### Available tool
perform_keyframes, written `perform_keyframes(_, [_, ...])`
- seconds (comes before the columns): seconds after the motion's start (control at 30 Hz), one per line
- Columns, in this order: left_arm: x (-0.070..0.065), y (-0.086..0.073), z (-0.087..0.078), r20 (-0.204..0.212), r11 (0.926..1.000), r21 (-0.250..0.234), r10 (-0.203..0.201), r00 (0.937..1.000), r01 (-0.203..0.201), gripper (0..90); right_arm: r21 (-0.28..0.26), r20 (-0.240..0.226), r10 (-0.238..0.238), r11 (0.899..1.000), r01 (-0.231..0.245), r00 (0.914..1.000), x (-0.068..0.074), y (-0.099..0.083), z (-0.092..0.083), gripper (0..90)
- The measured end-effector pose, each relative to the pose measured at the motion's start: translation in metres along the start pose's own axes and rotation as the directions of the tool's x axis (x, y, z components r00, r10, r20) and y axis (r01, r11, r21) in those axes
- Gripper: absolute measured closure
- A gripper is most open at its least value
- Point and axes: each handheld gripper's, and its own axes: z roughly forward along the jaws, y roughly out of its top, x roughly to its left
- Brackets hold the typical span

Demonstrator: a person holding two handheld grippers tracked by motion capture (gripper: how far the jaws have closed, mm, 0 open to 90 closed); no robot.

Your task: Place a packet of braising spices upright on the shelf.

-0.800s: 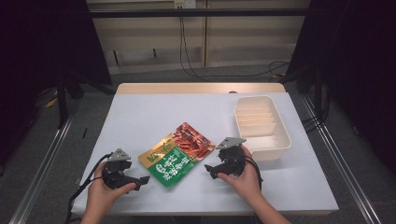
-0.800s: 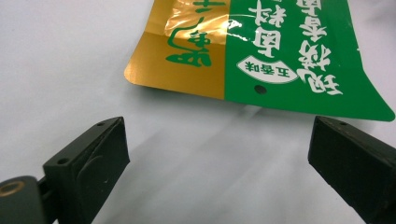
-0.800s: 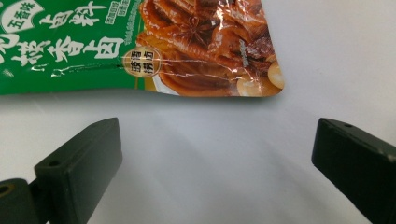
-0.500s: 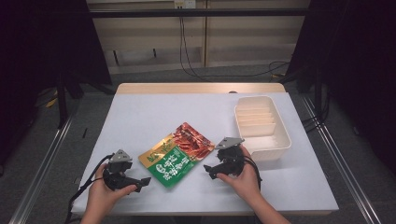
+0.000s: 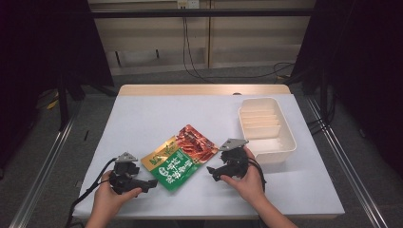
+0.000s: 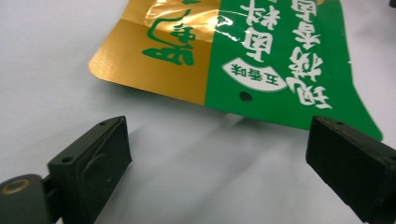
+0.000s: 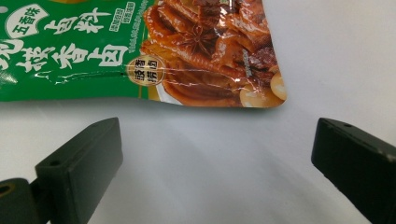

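Observation:
A flat snack packet [image 5: 179, 157], green, gold and red with a picture of braised meat, lies on the white table [image 5: 157, 118] near its front middle. My left gripper [image 5: 151, 183] rests just left of the packet's front corner, jaws wide open and pointing at it. In the left gripper view the packet's gold and green edge [image 6: 243, 60] lies just beyond the open jaws [image 6: 233, 163]. My right gripper [image 5: 212, 173] sits just right of the packet, open too, aimed at it. The right gripper view has the packet's red corner [image 7: 219, 60] ahead of the empty jaws [image 7: 219, 158].
A cream plastic tray [image 5: 290, 142] with ribbed dividers stands at the right side of the table, just behind the right hand. Cables trail from both grippers toward the front edge. Dark curtains flank the table, and a rail runs along each side on the floor.
The right gripper has edged slightly left toward the packet. The left gripper and the packet have stayed in place.

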Motion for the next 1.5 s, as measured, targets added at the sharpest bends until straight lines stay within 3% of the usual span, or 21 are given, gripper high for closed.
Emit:
perform_keyframes(0.4, [-0.01, 0.003, 0.008, 0.033, 0.9999, 0.001, -0.016, 0.9993, 0.016, 13.9, -0.011, 0.001, -0.003, 1.0, 0.003, 1.0, 0.001, 0.003, 0.0, 1.9])
perform_keyframes(0.63, [-0.01, 0.005, 0.013, 0.057, 0.9979, -0.043, -0.046, 0.9973, 0.049, 21.3, -0.013, 0.004, -0.008, 1.0, 0.008, 1.0, 0.002, 0.003, 0.001, 1.9])
perform_keyframes(0.67, [-0.011, 0.005, 0.014, 0.074, 0.9967, -0.068, -0.039, 0.9965, 0.044, 24.4, -0.013, 0.005, -0.009, 1.0, 0.009, 0.9999, 0.002, 0.003, 0.001, 2.0])
perform_keyframes(0.73, [-0.011, 0.005, 0.015, 0.072, 0.9956, -0.085, -0.034, 0.9968, 0.04, 24.5, -0.013, 0.001, -0.015, 1.0, 0.015, 0.9999, 0.002, 0.003, 0.001, 2.0])
perform_keyframes(0.83, [-0.013, 0.005, 0.016, 0.047, 0.9967, -0.073, -0.032, 0.9984, 0.036, 31.5, -0.016, 0.003, -0.004, 1.0, 0.004, 1.0, 0.002, 0.004, 0.001, 2.1])
perform_keyframes(0.93, [-0.012, 0.006, 0.016, 0.069, 0.9943, -0.083, -0.061, 0.9958, 0.067, 33.6, -0.019, 0.005, -0.01, 1.0, 0.011, 0.9999, 0.002, 0.004, 0.001, 2.2])
perform_keyframes(0.97, [-0.013, 0.007, 0.016, 0.097, 0.991, -0.091, -0.088, 0.9913, 0.097, 37.8, -0.018, 0.01, -0.006, 1.0, 0.006, 0.9999, 0.003, 0.004, 0.0, 2.2])
perform_keyframes(1.1, [-0.013, 0.006, 0.02, 0.111, 0.9878, -0.108, -0.101, 0.9887, 0.113, 46.6, -0.023, 0.009, -0.01, 1.0, 0.01, 0.9999, 0.002, 0.004, 0.001, 2.2])
perform_keyframes(1.23, [-0.015, 0.005, 0.024, 0.148, 0.9818, -0.118, -0.131, 0.9803, 0.149, 53.1, -0.02, 0.004, -0.008, 1.0, 0.008, 1.0, 0.002, 0.004, 0.0, 2.2])
perform_keyframes(1.33, [-0.016, 0.004, 0.025, 0.154, 0.977, -0.118, -0.158, 0.9754, 0.177, 60.2, -0.019, -0.002, -0.008, 1.0, 0.008, 1.0, 0.002, 0.004, 0.001, 2.2])
perform_keyframes(1.37, [-0.017, 0.004, 0.025, 0.159, 0.9738, -0.125, -0.169, 0.9727, 0.19, 66.4, -0.018, 0.001, -0.006, 1.0, 0.006, 1.0, 0.002, 0.004, 0.001, 2.2])
perform_keyframes(1.5, [-0.016, 0.004, 0.024, 0.167, 0.9713, -0.121, -0.183, 0.9687, 0.205, 74.5, -0.018, 0.002, -0.012, 1.0, 0.012, 0.9999, 0.002, 0.004, 0.002, 2.3])
